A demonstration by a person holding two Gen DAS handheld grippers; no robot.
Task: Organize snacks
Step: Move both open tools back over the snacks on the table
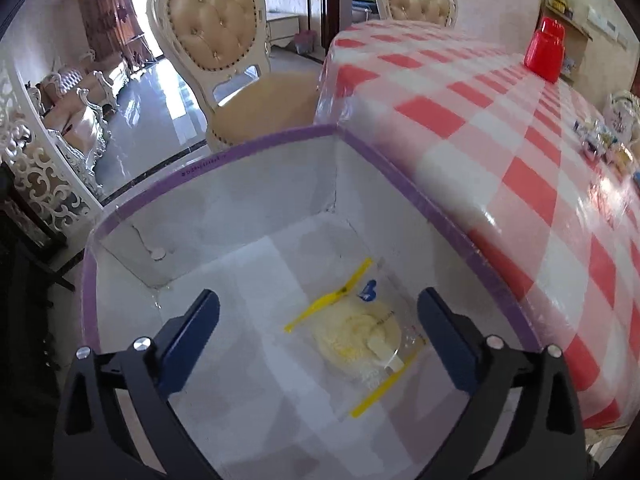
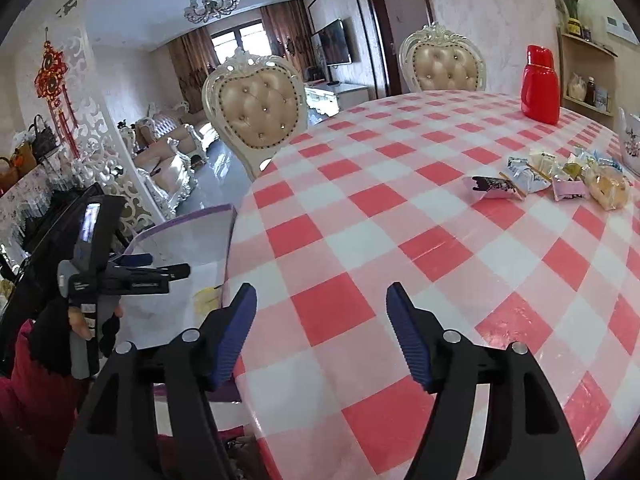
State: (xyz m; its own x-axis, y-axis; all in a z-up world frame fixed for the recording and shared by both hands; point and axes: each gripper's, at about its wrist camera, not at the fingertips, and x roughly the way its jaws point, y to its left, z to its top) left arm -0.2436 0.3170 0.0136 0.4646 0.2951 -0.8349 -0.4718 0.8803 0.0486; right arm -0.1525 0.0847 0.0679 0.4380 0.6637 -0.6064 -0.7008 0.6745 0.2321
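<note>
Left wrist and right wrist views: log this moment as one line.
left gripper open over box | one snack in box | right gripper open, empty, above table | snack pile left on table

A round table (image 2: 400,240) wears a red-and-white checked cloth under clear plastic. On it, at the far side, a red jug (image 2: 540,86) stands upright. Near the right edge lies a cluster of wrapped snacks (image 2: 552,180), with a white patterned pot (image 2: 630,140) just behind.
</note>
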